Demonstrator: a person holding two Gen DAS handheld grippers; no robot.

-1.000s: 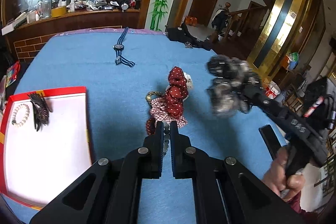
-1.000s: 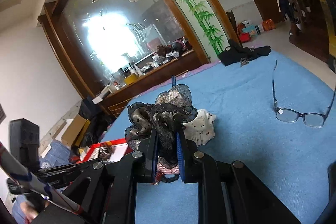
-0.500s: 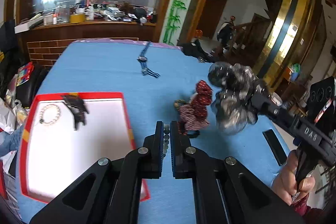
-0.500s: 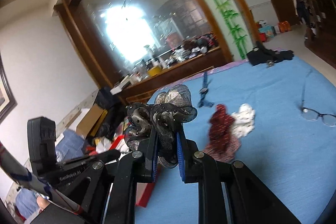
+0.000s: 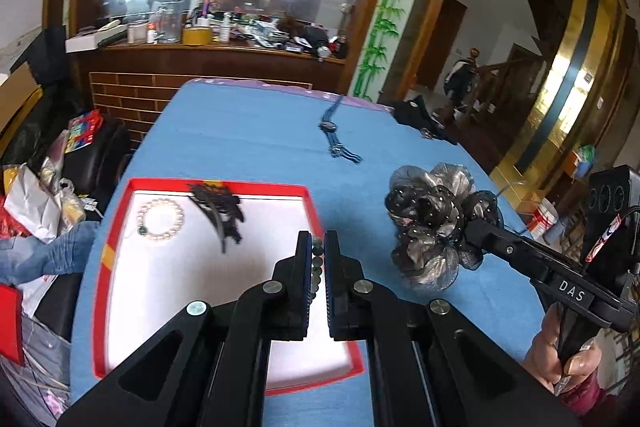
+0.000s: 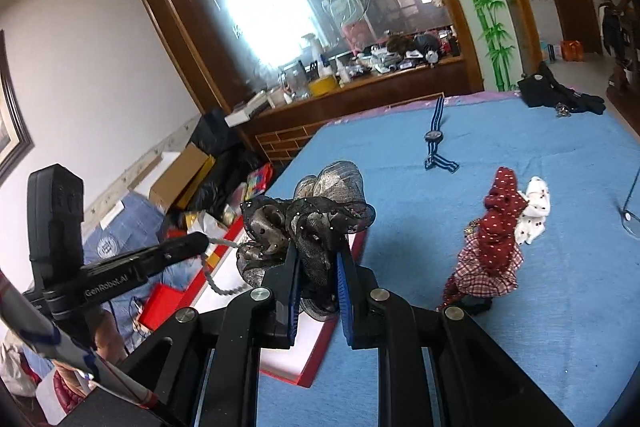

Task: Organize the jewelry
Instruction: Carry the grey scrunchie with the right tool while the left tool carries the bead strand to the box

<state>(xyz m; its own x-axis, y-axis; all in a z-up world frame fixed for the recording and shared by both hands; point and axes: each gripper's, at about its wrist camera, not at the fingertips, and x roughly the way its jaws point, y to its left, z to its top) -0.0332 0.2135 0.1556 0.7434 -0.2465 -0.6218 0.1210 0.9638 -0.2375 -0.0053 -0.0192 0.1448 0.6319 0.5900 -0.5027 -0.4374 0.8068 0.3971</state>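
My left gripper (image 5: 317, 247) is shut on a green bead bracelet (image 5: 317, 267) and holds it over the right edge of the red-rimmed white tray (image 5: 208, 291). The bracelet hangs as a beaded strand (image 6: 218, 283) in the right wrist view. In the tray lie a pearl bracelet (image 5: 161, 220) and a black hair clip (image 5: 218, 209). My right gripper (image 6: 316, 255) is shut on a grey-black gauze scrunchie (image 6: 308, 223), held in the air right of the tray; the scrunchie also shows in the left wrist view (image 5: 434, 223).
On the blue cloth (image 5: 260, 135) lie a striped watch (image 5: 336, 143), a black pouch with keys (image 5: 420, 117), a pile of red and white scrunchies (image 6: 500, 239) and glasses (image 6: 630, 211). Clutter lies on the floor left of the table (image 5: 48, 187).
Both grippers have moved left toward the tray. The left gripper now holds the bead bracelet over the tray's right edge; the scrunchie pile has left the left wrist view.
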